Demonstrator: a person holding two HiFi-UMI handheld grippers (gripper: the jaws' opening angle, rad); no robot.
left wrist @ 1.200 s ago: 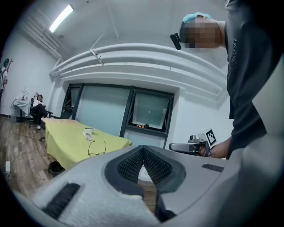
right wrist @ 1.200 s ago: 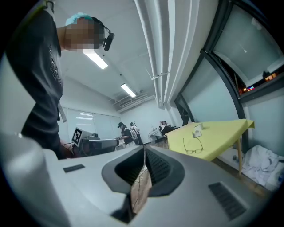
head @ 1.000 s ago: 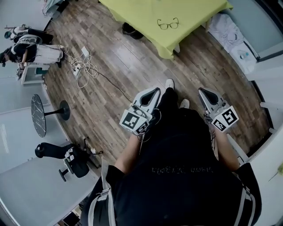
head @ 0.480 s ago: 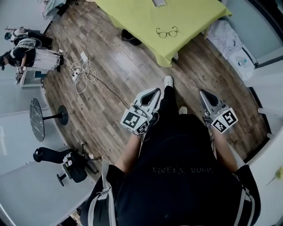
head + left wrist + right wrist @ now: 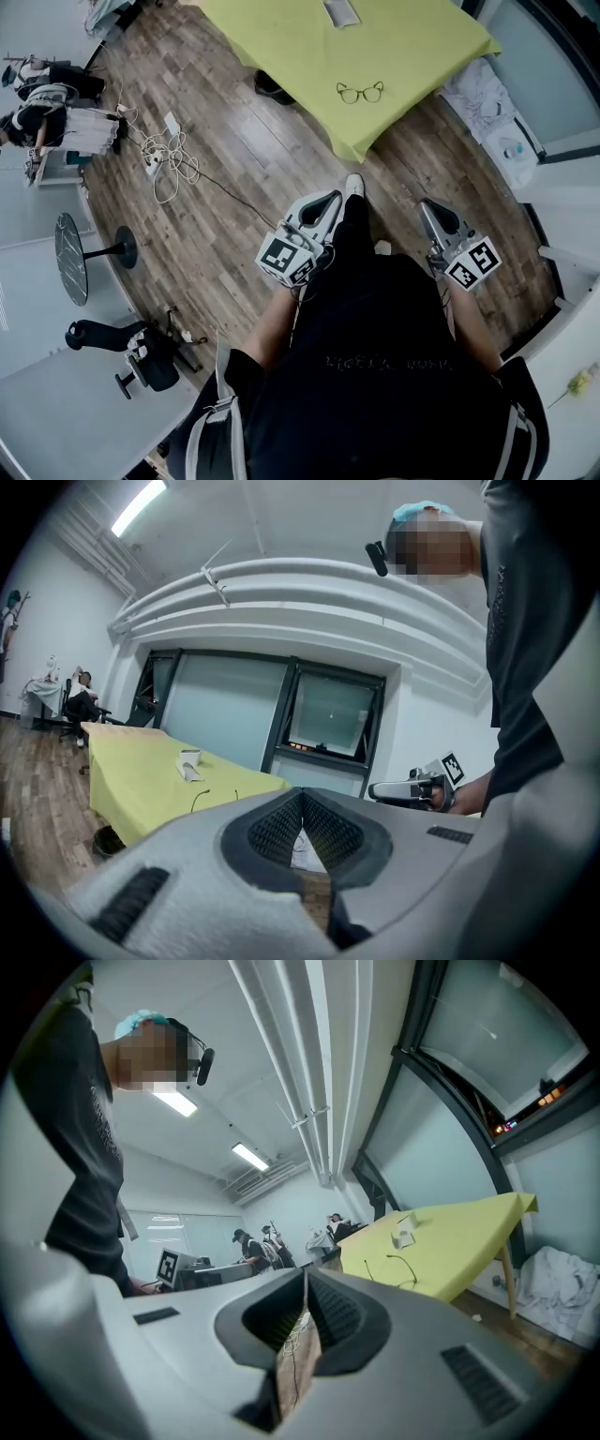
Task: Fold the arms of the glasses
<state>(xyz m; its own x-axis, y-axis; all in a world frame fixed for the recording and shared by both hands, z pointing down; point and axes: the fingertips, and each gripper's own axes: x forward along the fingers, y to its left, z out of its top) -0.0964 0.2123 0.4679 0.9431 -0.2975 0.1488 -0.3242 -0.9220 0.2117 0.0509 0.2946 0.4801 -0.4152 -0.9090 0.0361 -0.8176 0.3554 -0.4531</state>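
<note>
Thin dark-rimmed glasses (image 5: 360,92) lie with arms spread on the yellow-green table (image 5: 412,47), near its front corner. In both gripper views the glasses (image 5: 201,800) (image 5: 390,1268) are small and far off on the table top. My left gripper (image 5: 327,200) is held at waist height over the wooden floor, well short of the table, jaws closed tip to tip with nothing between them. My right gripper (image 5: 427,208) hangs level with it on the right, also shut and empty. Each gripper view shows its own tips meeting, for the left gripper (image 5: 302,795) and the right gripper (image 5: 306,1275).
A small grey-white case (image 5: 339,11) lies further back on the table. A white cloth heap (image 5: 483,84) is on the floor to the table's right. Cables with a power strip (image 5: 165,150), a round black table (image 5: 71,258) and an office chair (image 5: 141,354) stand left. People sit at back left (image 5: 47,103).
The table and glasses have come closer in the head view as the person steps forward. Both grippers stay shut at waist height.
</note>
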